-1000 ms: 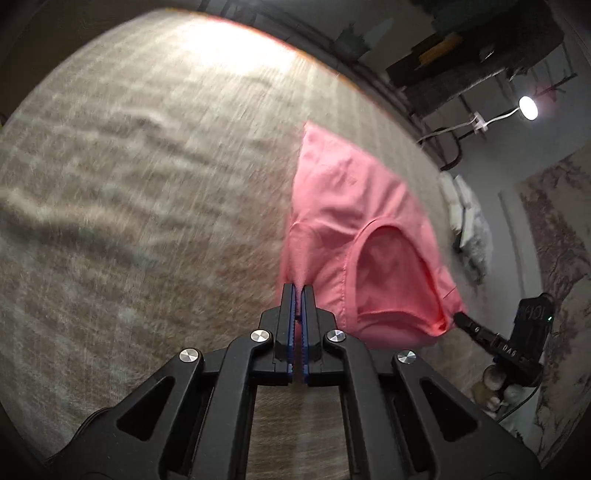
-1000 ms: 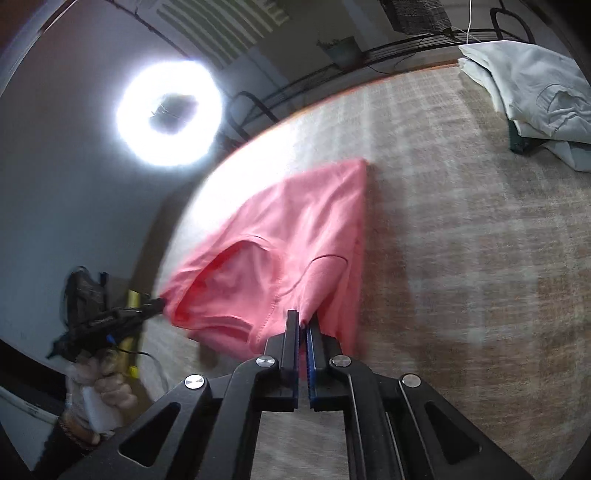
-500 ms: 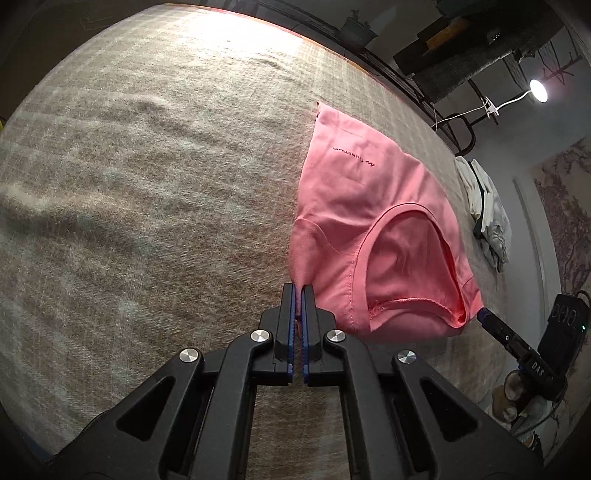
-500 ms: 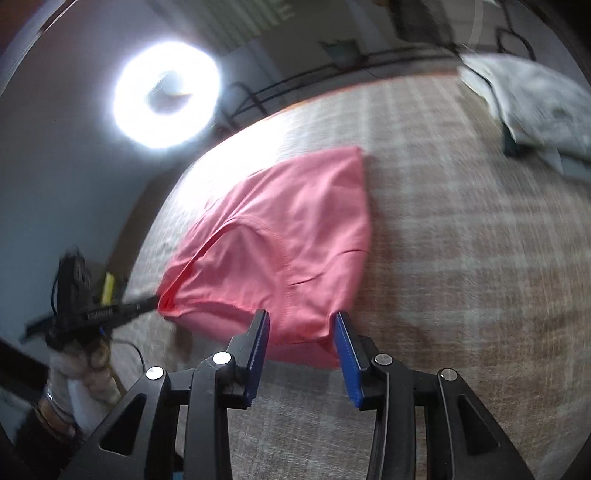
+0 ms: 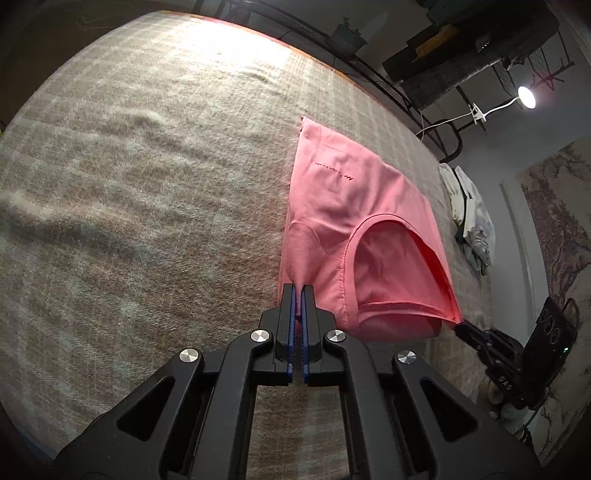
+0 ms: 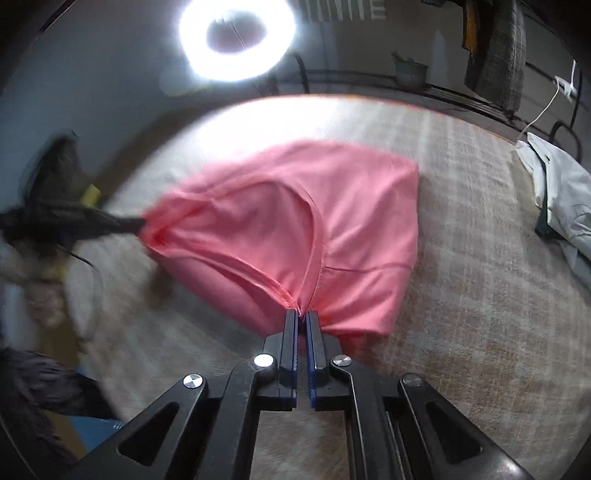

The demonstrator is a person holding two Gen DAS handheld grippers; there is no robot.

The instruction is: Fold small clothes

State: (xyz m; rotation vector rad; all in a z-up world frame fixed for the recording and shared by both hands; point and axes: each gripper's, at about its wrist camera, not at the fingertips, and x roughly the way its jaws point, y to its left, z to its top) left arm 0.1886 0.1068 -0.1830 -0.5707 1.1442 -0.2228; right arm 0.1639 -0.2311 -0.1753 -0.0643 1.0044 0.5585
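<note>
A small pink garment [image 5: 351, 225] lies on a beige checked blanket [image 5: 147, 184], with its curved hemmed opening toward me. My left gripper [image 5: 298, 291] is shut on its near left corner. In the right wrist view the pink garment [image 6: 295, 229] is lifted a little at its near edge. My right gripper [image 6: 302, 315] is shut on the hem at that edge. The left gripper [image 6: 122, 223] also shows there, blurred, pinching the garment's far left corner. The right gripper [image 5: 463, 326] shows in the left wrist view at the garment's right corner.
Folded white and grey clothes [image 6: 561, 192] lie at the blanket's right side, also seen in the left wrist view [image 5: 469, 210]. A ring light [image 6: 236, 37] glares beyond the far edge. Shelves and a plant pot [image 5: 347, 33] stand behind the surface.
My right gripper opened half a second ago, then shut again on the garment's near hem. The left gripper has stayed shut on its corner; the garment now lies more spread out.
</note>
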